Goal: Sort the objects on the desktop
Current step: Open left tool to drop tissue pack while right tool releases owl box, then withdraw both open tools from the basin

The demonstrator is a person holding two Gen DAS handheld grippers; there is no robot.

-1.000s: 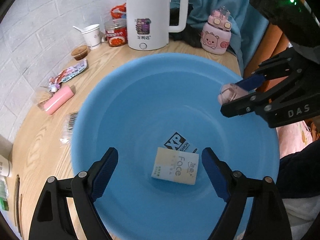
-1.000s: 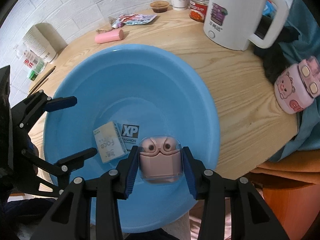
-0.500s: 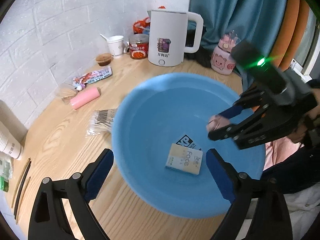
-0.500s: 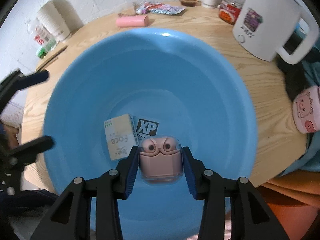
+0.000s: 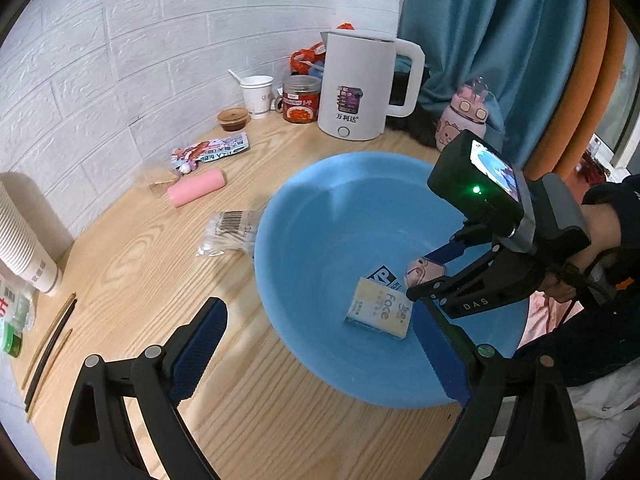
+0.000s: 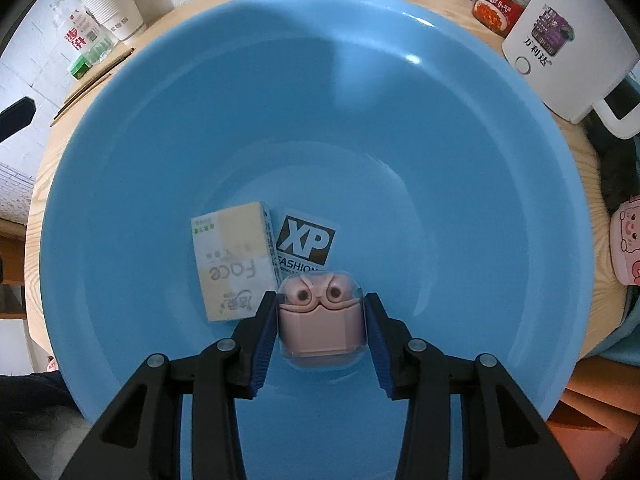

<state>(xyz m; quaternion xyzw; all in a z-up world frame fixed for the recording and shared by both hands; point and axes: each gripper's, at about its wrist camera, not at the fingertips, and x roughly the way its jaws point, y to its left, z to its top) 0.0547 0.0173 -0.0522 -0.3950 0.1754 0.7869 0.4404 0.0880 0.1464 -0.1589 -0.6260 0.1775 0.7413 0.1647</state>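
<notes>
While the right hand-held gripper (image 6: 321, 322) points down into the blue basin (image 6: 460, 168), its blue pads pinch a pink earbud case (image 6: 321, 320) in a clear shell from both sides, holding it low over the basin floor. Just beside the case, on the basin floor, lie a cream tissue pack (image 6: 231, 264) printed "Face" and a black-and-white XP card (image 6: 306, 246), the pack's edge overlapping the card. The left hand-held gripper (image 5: 320, 354) has just been opening and stands spread wide with nothing between its jaws, one finger over the wooden bench (image 5: 132, 264) and the other over the basin's near rim. Elsewhere on the bench are a white kettle (image 5: 360, 88), a pink tube (image 5: 197, 188), a bundle of cotton swabs (image 5: 228, 234) touching the basin's outer wall, and a stack of paper cups (image 5: 22, 240).
</notes>
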